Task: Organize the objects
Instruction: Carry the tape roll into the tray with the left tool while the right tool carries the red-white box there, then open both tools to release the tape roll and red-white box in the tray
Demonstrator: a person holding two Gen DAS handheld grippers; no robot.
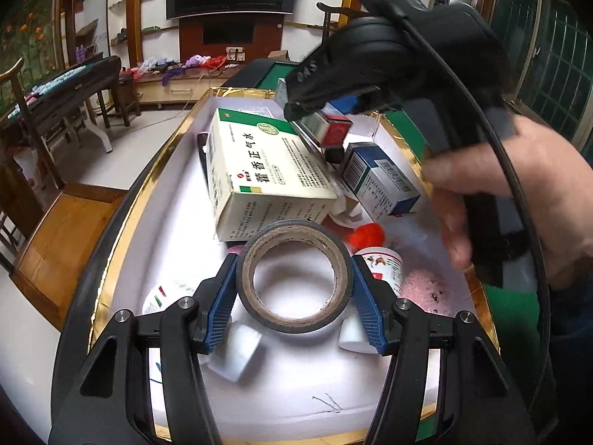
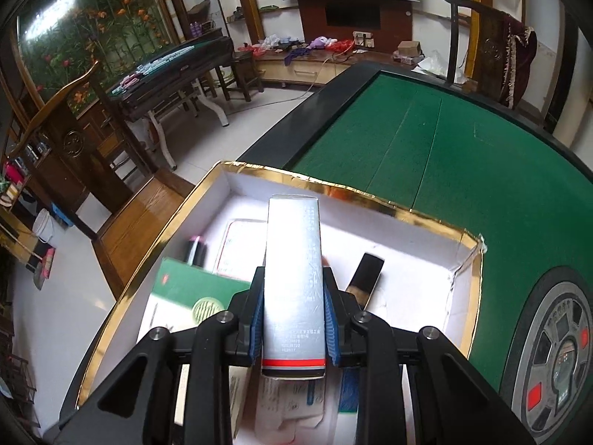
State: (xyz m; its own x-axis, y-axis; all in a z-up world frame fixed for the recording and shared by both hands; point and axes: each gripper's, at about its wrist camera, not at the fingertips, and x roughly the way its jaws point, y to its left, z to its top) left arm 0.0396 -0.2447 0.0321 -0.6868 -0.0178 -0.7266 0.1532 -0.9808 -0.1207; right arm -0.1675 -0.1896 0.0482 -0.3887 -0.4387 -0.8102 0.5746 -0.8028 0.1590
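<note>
My left gripper (image 1: 294,285) is shut on a roll of black tape (image 1: 296,239), its blue pads (image 1: 222,296) pressing both sides of the ring. It hangs over a white gift box with a gold rim (image 1: 122,222). In the right wrist view, my right gripper (image 2: 292,307) is shut on a long silver carton with a red stripe (image 2: 292,259), held above the same gold-rimmed box (image 2: 333,185). The left wrist view shows that right gripper (image 1: 307,109), held by a hand (image 1: 519,193), with the silver carton (image 1: 315,122) above the box's far end.
Inside the box lie a white and green medicine carton (image 1: 259,163), a blue carton (image 1: 378,181), a red pompom (image 1: 367,233), white bottles (image 1: 381,263) and a black flat item (image 2: 365,274). The box sits on a green felt table (image 2: 426,141). A wooden chair (image 1: 63,230) stands left.
</note>
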